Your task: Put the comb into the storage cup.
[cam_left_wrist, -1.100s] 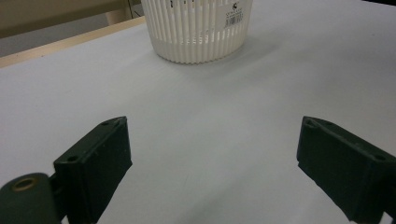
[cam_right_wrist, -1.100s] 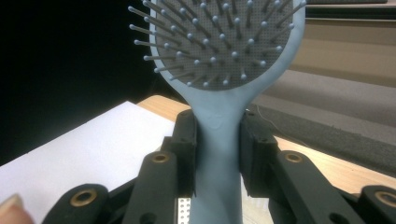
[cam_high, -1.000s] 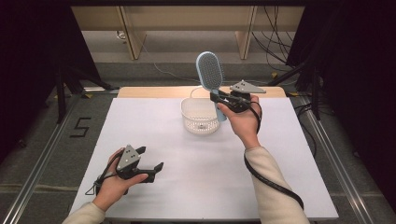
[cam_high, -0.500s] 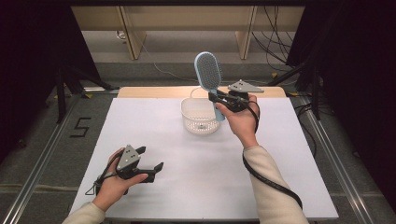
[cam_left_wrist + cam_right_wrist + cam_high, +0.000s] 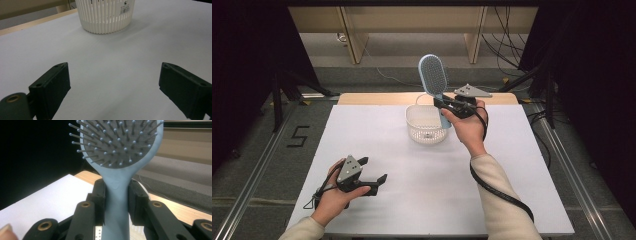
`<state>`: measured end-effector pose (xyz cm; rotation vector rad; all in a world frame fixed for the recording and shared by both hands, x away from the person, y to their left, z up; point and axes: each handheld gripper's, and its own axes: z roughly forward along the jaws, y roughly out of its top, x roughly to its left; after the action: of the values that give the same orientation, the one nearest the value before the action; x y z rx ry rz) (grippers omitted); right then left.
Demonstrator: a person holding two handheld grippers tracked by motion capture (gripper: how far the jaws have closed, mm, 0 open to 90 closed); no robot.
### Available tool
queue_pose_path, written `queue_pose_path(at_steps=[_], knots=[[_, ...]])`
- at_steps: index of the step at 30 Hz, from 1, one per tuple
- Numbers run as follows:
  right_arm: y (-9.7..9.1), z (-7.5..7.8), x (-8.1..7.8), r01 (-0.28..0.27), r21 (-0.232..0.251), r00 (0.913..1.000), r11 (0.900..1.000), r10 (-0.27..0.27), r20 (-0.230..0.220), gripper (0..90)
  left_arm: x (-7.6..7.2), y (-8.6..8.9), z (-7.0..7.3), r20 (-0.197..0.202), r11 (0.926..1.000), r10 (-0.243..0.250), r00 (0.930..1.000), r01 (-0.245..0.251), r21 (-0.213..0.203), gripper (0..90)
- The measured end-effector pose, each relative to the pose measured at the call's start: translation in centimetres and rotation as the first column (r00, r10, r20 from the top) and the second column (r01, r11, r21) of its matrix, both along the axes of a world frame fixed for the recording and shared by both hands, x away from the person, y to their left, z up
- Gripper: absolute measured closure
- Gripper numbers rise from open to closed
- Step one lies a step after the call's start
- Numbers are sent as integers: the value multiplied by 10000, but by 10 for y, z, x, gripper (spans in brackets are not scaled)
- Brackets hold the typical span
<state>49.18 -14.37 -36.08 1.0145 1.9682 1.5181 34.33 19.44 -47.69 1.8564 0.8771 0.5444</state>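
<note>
Near the middle of the high view, slightly above centre, one white slatted basket (image 5: 426, 125) stands on the white table (image 5: 512, 190), and just to its right the right gripper (image 5: 447, 106) holds one blue hairbrush (image 5: 432, 75) upright, jaws clamped on the handle, bristled head at top centre. At lower left of that frame, the left gripper (image 5: 373, 172) rests on the table, well apart from the basket, its two jaws spread wide and holding nothing.
</note>
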Motion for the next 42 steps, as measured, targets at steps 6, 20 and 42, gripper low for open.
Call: queue_pose_path(at_steps=[6,20,42], knots=[[2,1,2,6,-30,10000,10000,-6,-23,709,0,0,0,1,10000,8,10000,-8,10,95],[7,1,7,-24,-80,10000,10000,23,-84,709,0,0,0,-12,10000,-22,10000,22,-18,95],[12,5,14,-14,-124,10000,9999,13,-98,709,0,0,0,-2,10000,-12,10000,12,-21,95]])
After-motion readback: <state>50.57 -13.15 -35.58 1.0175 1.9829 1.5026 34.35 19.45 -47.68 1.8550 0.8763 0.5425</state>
